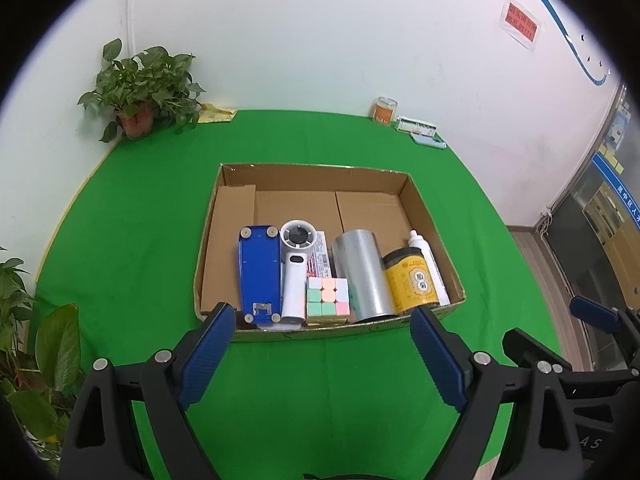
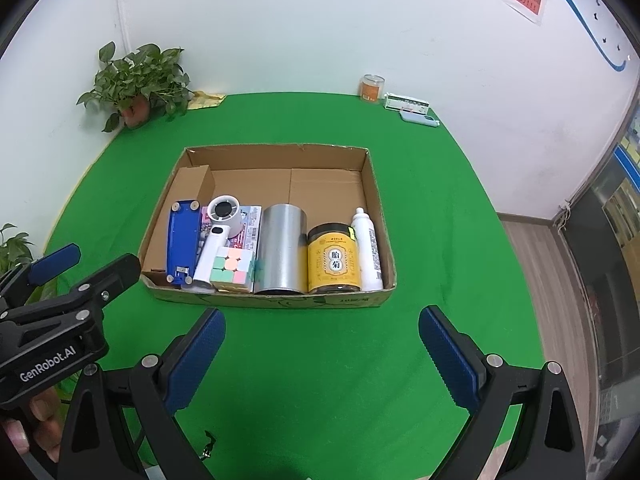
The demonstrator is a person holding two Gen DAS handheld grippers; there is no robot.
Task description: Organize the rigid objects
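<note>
A shallow cardboard box sits on the green table. Along its near wall lie a blue stapler, a white handheld fan, a pastel cube, a silver can, a yellow-labelled jar and a white bottle. A flat printed box lies under the fan. My left gripper is open and empty just before the box. My right gripper is open and empty, a little further back.
A potted plant stands at the table's far left corner. An orange jar, a small white box and a light-blue case are at the far right edge. Leafy plants are at near left.
</note>
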